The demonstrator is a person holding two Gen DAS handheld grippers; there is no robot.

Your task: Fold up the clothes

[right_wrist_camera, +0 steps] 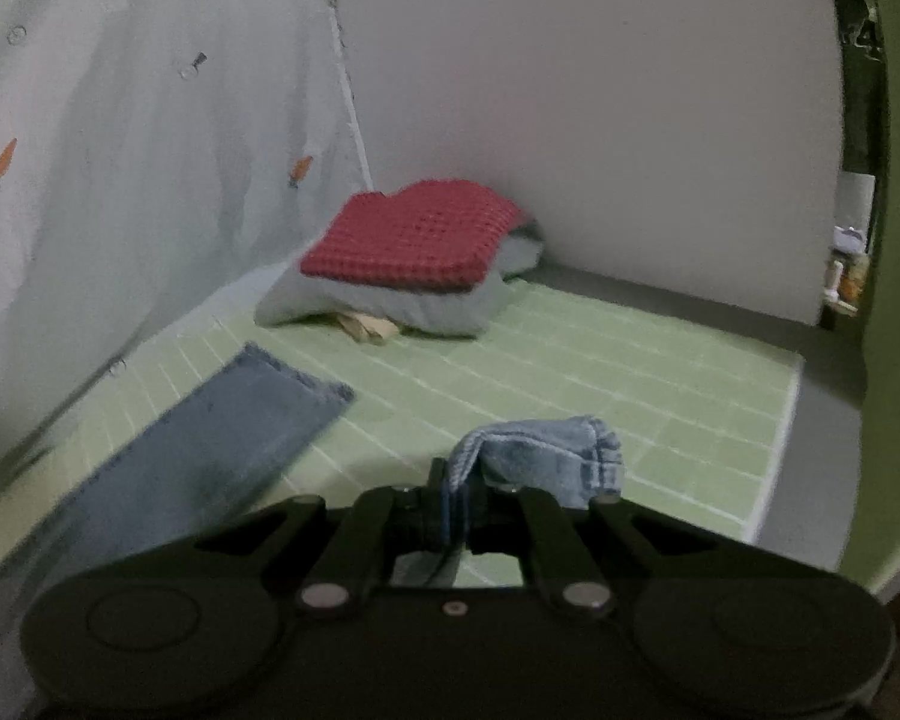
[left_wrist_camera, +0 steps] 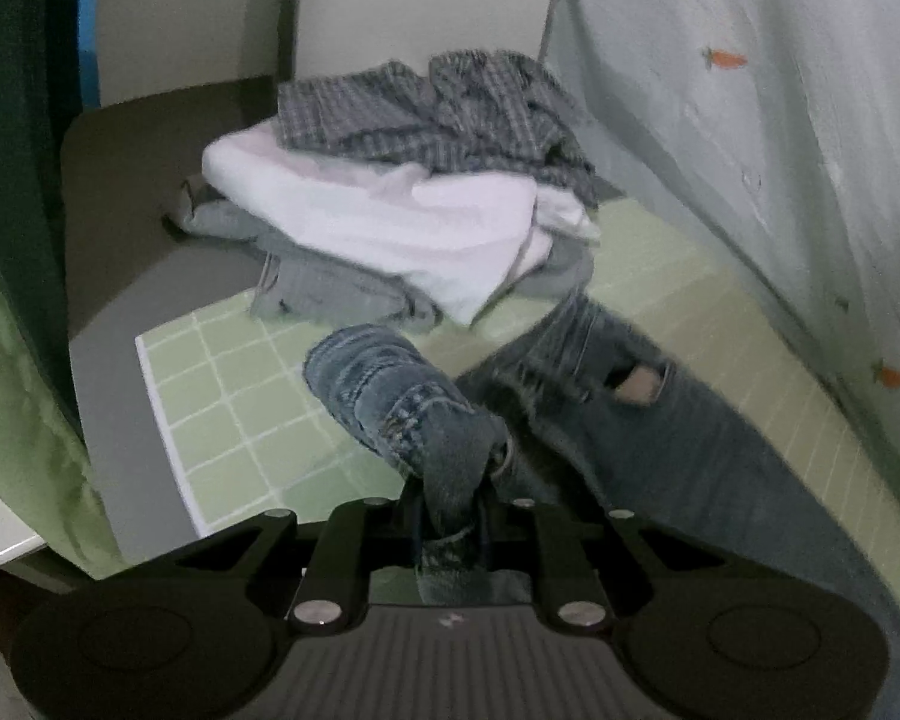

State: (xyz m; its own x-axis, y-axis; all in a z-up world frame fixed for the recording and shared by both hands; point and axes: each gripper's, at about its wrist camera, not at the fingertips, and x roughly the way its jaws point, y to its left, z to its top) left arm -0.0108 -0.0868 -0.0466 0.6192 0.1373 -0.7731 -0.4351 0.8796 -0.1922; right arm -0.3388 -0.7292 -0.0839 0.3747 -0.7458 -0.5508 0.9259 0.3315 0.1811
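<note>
- Nearest your left lens, your left gripper (left_wrist_camera: 450, 516) has its jaws clamped on a bunched fold of the jeans (left_wrist_camera: 660, 450), with denim poking through between the fingers.
- From that pinch the jeans run off to the right across the green checked mat (left_wrist_camera: 222, 396), showing a ripped hole partway along.
- Beyond them on the same mat sits a loose pile: a plaid shirt (left_wrist_camera: 438, 108) on top, a white garment (left_wrist_camera: 390, 222) under it, grey clothing (left_wrist_camera: 330, 294) at the bottom.
- Your right gripper (right_wrist_camera: 456, 510) is likewise closed on denim, gripping a raised, pale hem end of the jeans.
- To its left one trouser leg (right_wrist_camera: 222, 438) lies flat on the mat, its frayed cuff pointing away from you.
- At the far corner a folded red waffle-knit piece (right_wrist_camera: 414, 234) rests on a folded grey garment (right_wrist_camera: 390, 306).
- A pale carrot-print curtain (right_wrist_camera: 120, 150) hangs along the mat's edge.
</note>
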